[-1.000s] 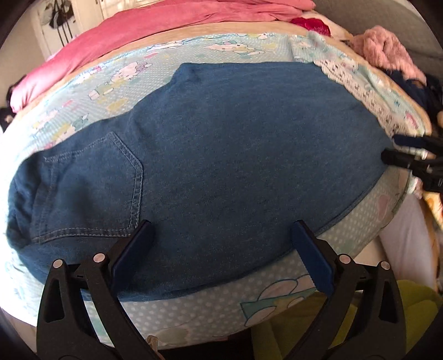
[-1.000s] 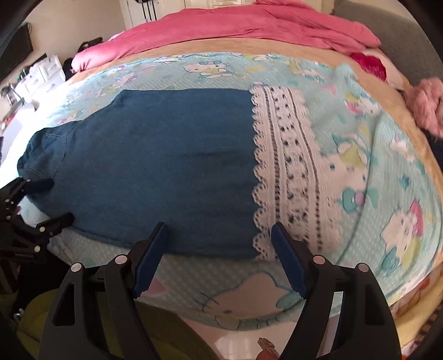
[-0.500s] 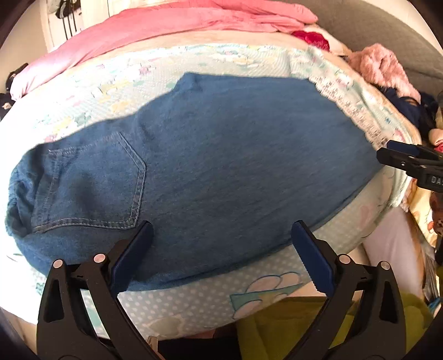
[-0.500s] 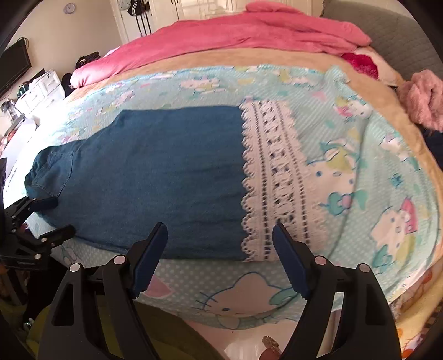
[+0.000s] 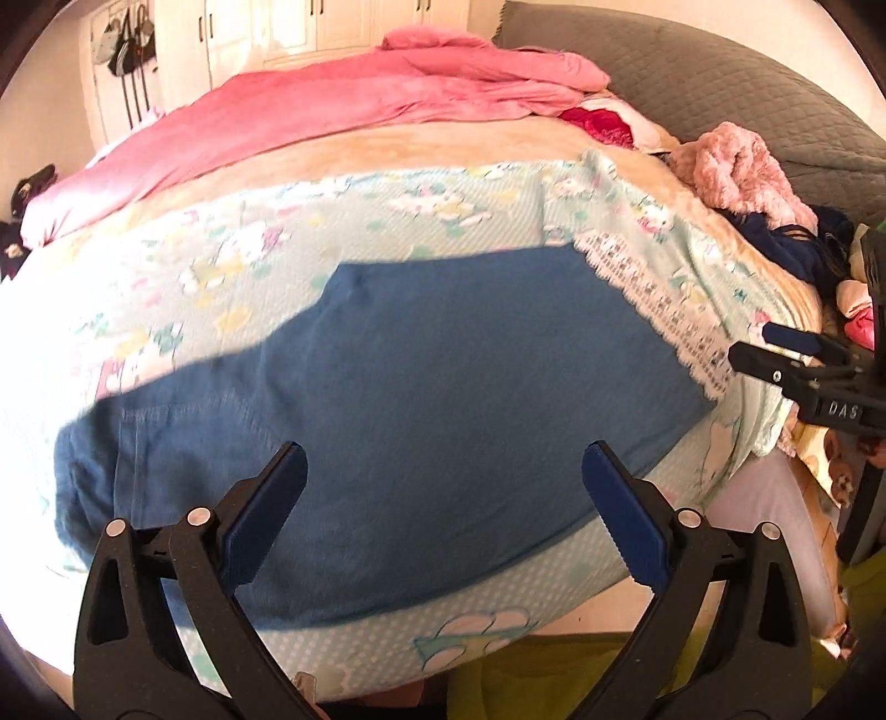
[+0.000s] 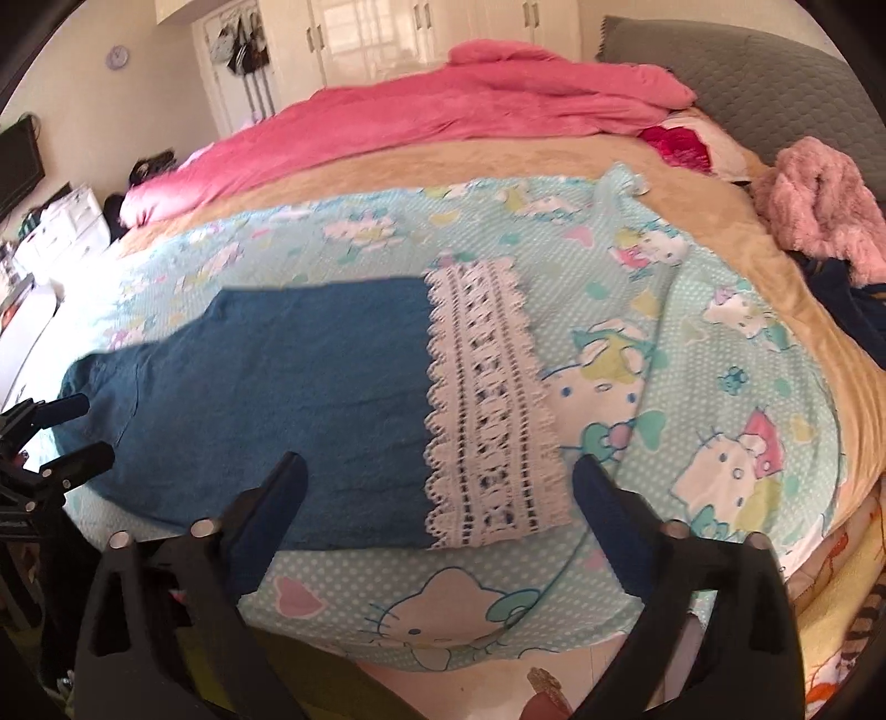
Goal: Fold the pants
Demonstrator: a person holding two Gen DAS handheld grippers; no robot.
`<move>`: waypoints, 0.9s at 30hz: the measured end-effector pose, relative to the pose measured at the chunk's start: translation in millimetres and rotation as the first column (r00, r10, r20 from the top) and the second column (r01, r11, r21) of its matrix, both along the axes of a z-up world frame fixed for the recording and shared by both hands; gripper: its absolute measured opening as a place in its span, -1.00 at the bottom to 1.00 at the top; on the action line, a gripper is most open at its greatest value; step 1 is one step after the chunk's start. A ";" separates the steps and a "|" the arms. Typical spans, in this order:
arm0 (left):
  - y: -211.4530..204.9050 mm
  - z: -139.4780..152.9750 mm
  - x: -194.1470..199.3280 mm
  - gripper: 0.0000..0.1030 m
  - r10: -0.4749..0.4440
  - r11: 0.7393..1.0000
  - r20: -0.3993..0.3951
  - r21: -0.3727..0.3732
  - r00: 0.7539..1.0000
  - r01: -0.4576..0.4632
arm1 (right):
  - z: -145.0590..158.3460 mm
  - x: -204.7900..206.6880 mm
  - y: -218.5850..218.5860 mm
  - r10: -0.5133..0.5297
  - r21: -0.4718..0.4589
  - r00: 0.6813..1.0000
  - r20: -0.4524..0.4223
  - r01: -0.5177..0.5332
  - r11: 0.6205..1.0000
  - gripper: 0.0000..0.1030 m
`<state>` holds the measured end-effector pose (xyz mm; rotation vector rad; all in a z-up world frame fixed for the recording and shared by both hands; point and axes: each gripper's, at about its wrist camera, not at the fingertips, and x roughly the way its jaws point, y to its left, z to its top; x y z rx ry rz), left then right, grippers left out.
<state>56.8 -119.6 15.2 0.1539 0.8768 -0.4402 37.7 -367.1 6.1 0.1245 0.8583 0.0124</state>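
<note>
Blue denim pants [image 5: 443, 387] lie flat on the mint cartoon-cat sheet [image 5: 443, 221], waist and back pocket to the left, white lace hem [image 6: 487, 421] to the right. My left gripper [image 5: 443, 471] hovers open above the near edge of the seat part, holding nothing. My right gripper [image 6: 440, 471] hangs over the near edge at the lace hem. Its jaws are opening, with nothing pinched between them. Each gripper also shows in the other's view: the right gripper [image 5: 775, 354] at the right edge, the left gripper [image 6: 66, 432] at the left edge.
A pink duvet [image 6: 470, 105] covers the far side of the bed. A fluffy pink garment [image 6: 819, 205] and dark clothes [image 5: 792, 249] sit at the right by the grey headboard [image 6: 747, 72]. White wardrobes [image 6: 415, 33] stand behind. The bed's edge and floor lie just below the grippers.
Both grippers have lifted away from the bed, so the pants look smaller and farther off. The right gripper's jaws have spread wider. The pants have not moved.
</note>
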 end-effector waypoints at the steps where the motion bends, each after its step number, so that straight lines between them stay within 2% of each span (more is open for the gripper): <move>1: -3.7 3.1 2.0 0.81 -0.006 1.000 0.006 0.001 1.000 0.006 | 1.3 -0.6 -2.4 -0.005 0.000 1.000 0.004 0.005 1.000 0.86; 13: -56.7 25.4 29.9 0.81 -0.086 0.996 0.047 0.022 0.995 0.086 | 16.0 -11.8 -32.9 -0.068 0.009 0.996 0.058 0.068 0.998 0.86; 21: -92.3 27.5 53.7 0.81 -0.137 0.990 0.059 0.050 0.989 0.134 | 12.1 -11.2 -45.9 -0.092 0.043 0.994 0.064 0.089 0.995 0.87; 27: -117.1 18.1 82.4 0.81 -0.171 0.984 0.026 0.048 0.985 0.170 | -0.4 -3.5 -45.7 -0.096 0.050 0.994 0.052 0.093 0.994 0.87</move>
